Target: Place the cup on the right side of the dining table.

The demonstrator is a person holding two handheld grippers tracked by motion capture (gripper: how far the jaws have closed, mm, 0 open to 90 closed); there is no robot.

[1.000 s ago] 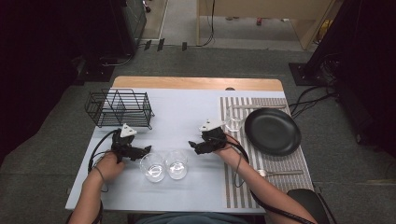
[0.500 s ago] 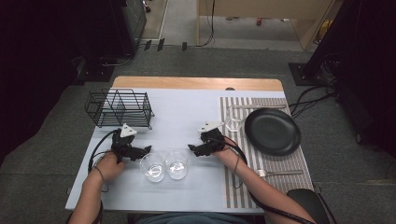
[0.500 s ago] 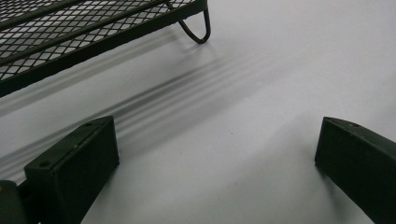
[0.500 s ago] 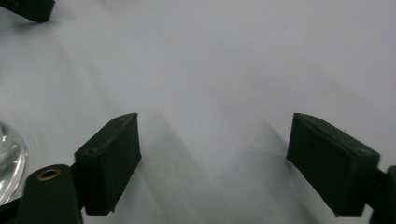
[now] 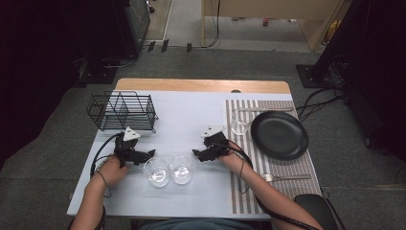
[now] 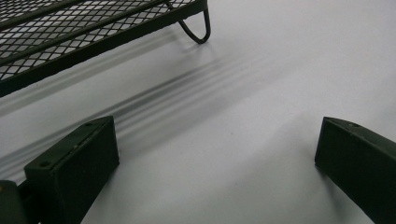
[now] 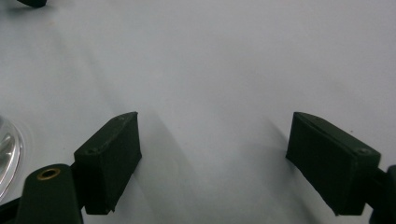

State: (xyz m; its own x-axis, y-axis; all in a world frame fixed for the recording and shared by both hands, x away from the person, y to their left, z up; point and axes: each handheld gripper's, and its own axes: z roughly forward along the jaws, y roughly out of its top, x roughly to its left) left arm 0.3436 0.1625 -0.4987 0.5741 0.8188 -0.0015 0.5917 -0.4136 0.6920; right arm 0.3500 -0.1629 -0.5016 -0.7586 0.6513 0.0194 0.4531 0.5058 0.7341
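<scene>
Two clear empty glasses [image 5: 155, 171] [image 5: 181, 168] stand side by side near the front of the pale table [image 5: 191, 120]. My left gripper [image 5: 146, 154] rests low just left of them, jaws open and pointing right. In the left gripper view the left gripper [image 6: 215, 135] holds nothing, with bare tabletop between its jaws. My right gripper [image 5: 197, 154] sits just right of the glasses, pointing left and open. In the right gripper view the right gripper [image 7: 215, 121] is empty over the table, and a glass rim [image 7: 7, 154] shows at the left edge.
A black wire rack [image 5: 122, 111] stands at the back left, also seen as rack mesh [image 6: 70, 32]. On the striped placemat [image 5: 239, 191] at the right are a third glass [image 5: 239, 126], a black plate [image 5: 279, 134] and a fork [image 5: 285, 177].
The right gripper has drifted slightly toward the person and the glasses. The left gripper has hardly moved.
</scene>
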